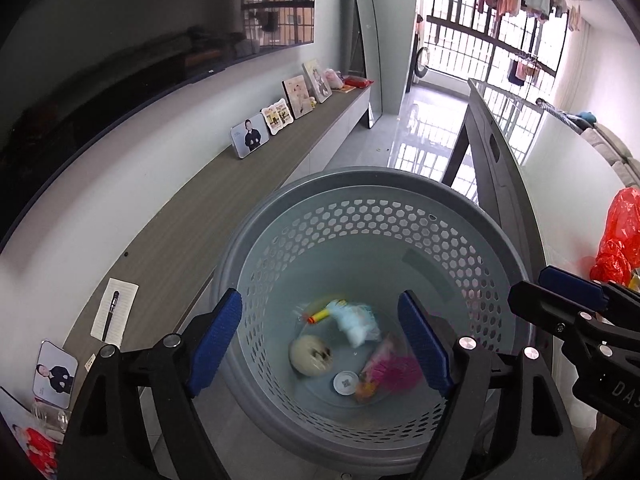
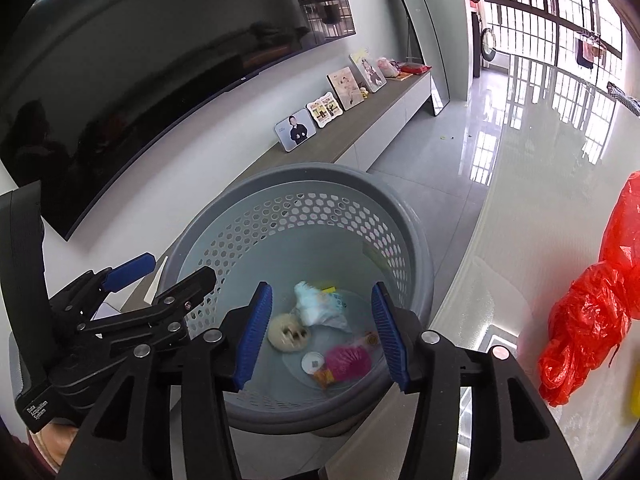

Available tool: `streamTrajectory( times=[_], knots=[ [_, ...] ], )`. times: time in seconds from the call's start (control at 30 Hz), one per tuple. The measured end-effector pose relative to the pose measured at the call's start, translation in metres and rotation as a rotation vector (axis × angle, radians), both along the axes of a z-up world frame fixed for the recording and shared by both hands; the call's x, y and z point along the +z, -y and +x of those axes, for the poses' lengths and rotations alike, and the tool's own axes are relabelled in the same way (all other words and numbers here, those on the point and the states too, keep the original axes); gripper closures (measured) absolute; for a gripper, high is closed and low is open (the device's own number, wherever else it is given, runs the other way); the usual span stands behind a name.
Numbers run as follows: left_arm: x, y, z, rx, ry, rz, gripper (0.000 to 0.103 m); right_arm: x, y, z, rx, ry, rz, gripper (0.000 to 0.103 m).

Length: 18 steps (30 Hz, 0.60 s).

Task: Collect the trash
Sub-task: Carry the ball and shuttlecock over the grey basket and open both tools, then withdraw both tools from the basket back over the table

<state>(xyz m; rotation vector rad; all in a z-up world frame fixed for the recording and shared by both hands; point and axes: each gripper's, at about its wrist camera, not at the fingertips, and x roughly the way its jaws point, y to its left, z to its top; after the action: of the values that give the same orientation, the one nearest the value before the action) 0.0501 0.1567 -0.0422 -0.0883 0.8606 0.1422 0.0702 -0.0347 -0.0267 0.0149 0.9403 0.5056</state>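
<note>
A grey perforated basket (image 1: 372,184) stands on the floor below both grippers and also shows in the right wrist view (image 2: 304,176). Inside lie a pale blue wrapper (image 1: 358,320), a round cream piece (image 1: 310,356), a pink wrapper (image 1: 394,370), a white round lid (image 1: 346,383) and a small yellow-orange item (image 1: 320,314); these look blurred. My left gripper (image 1: 320,344) is open and empty above the basket. My right gripper (image 2: 322,332) is open and empty above it too. A red plastic bag (image 2: 592,312) lies on the white table (image 2: 532,200) to the right.
A long low TV cabinet (image 1: 224,184) with several photo frames (image 1: 250,135) runs along the left wall under a wall TV (image 2: 120,92). A pen on paper (image 1: 114,312) lies on it. A dark table frame (image 1: 500,184) stands right of the basket. Glossy floor (image 2: 448,152) leads to a barred balcony.
</note>
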Motion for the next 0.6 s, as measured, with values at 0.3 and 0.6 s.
streamTrajectory(
  times=[0.3, 0.6],
  knots=[
    [0.0004, -0.0028, 0.0, 0.003, 0.0, 0.0, 0.022, -0.0004, -0.0001, 0.0001, -0.001, 0.001, 0.0, 0.053],
    [0.0026, -0.0026, -0.0012, -0.001, 0.0, -0.001, 0.02, 0.0009, 0.0042, -0.0079, -0.017, 0.003, 0.003, 0.053]
  ],
)
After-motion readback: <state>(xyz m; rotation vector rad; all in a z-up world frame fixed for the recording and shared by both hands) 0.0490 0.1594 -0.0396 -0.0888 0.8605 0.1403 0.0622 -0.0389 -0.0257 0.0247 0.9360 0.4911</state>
